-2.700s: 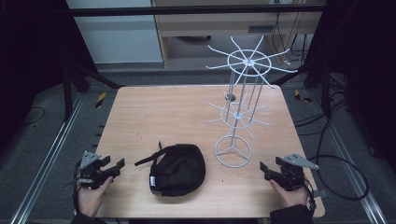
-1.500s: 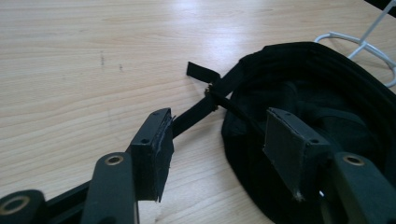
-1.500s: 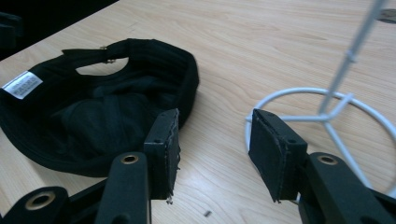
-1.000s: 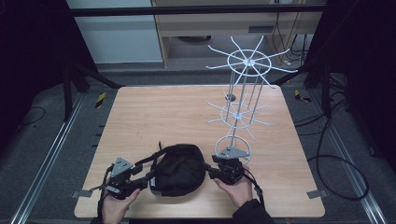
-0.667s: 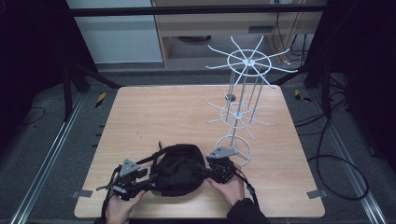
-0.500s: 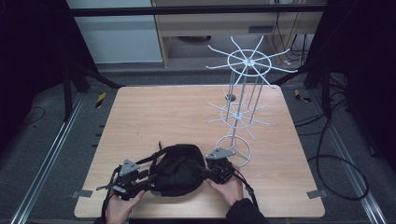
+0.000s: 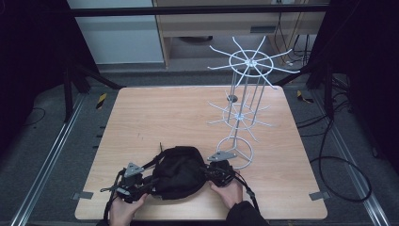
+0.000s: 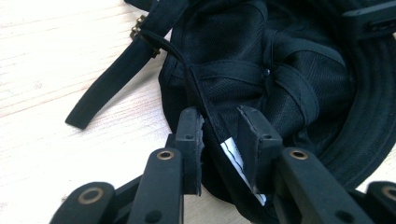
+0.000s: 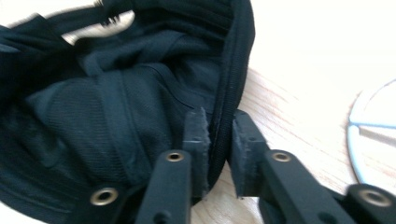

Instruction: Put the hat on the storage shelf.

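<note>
Black cap (image 7: 181,172) lies upside down at near edge of worktop (image 7: 179,113), inside facing up, strap (image 8: 112,79) trailing off toward the left side. Left tongs (image 7: 136,181) sit at cap's left side, right tongs (image 7: 217,173) at its right — one hand on each, forearms coming in from the bottom of the high view. Left gripper view: cap rim (image 8: 205,121) w/ white label (image 8: 236,158) runs between the two pads; jaws have just been closing, small gap visible on the right pad, so not yet pressed tight. Right gripper view: jaws have just been closing and now clench the cap's edge seam (image 9: 229,84), pads on both sides of it. White wire rack (image 7: 244,108) stands right of centre — its ring base just beside right tongs.
</note>
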Tool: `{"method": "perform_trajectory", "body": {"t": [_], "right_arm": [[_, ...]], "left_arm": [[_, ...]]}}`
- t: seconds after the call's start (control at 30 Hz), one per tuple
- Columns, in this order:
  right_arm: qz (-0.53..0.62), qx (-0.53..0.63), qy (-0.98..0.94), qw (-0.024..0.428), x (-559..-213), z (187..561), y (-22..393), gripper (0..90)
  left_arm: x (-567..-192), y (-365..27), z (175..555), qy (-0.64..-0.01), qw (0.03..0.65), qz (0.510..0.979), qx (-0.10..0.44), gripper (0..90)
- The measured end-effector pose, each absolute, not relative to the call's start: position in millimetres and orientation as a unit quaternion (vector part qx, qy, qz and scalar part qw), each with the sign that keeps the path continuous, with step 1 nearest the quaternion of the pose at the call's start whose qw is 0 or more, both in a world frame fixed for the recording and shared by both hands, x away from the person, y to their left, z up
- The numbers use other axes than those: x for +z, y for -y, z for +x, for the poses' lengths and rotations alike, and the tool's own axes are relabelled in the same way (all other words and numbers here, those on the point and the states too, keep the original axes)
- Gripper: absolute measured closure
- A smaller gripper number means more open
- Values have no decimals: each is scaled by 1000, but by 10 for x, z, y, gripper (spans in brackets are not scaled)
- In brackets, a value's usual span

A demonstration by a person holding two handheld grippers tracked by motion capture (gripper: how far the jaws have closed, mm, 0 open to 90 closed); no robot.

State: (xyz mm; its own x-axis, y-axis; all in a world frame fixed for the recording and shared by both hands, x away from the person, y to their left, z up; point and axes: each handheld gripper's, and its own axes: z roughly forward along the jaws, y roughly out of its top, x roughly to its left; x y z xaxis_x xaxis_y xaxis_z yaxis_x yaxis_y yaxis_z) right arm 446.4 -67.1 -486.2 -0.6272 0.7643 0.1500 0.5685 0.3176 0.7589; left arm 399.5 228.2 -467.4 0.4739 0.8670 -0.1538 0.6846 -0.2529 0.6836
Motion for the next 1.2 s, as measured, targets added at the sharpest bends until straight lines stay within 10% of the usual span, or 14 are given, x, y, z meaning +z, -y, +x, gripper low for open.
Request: {"method": "perform_trajectory", "body": {"t": [0.53,1.2], "right_arm": [[305,493,-786,216,-4356,4145,609,835],[288,450,-818,215,-4583,4030,638,827]], "left_arm": [[-4687,-2225,4117,-501,384,761,145,791],[-4792,-2083,4380,-491,412,755,139,777]]}}
